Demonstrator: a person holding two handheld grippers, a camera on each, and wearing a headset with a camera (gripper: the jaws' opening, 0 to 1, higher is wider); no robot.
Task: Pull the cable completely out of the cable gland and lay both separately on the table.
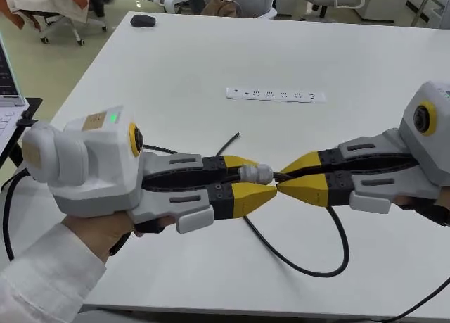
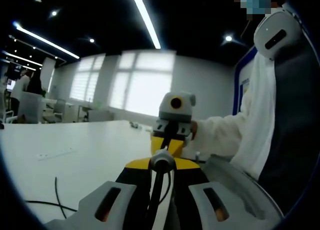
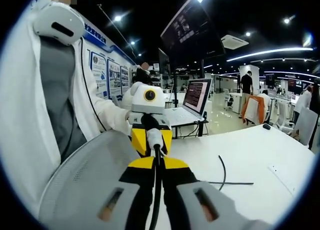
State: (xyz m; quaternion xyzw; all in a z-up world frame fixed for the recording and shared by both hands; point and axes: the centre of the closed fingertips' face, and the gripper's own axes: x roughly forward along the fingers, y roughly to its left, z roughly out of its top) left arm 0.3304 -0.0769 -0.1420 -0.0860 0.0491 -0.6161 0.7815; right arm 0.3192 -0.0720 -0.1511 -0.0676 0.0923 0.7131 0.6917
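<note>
With left claw (image 1: 264, 179) clenched on the gland (image 1: 255, 173) and right claw (image 1: 288, 177) clenched on the cable (image 1: 347, 242), pull straight apart, steadily.

The left claw (image 1: 263, 177) clamps the cable gland (image 1: 254, 174); the right claw (image 1: 284, 179), tips touching, pinches the cable (image 1: 330, 267).

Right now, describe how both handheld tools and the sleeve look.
The left tool and right tool match: pointed yellow tips, black stems with grey covers, bulky white bodies. A green light glows on the left one. A white sleeve covers the left arm.
</note>
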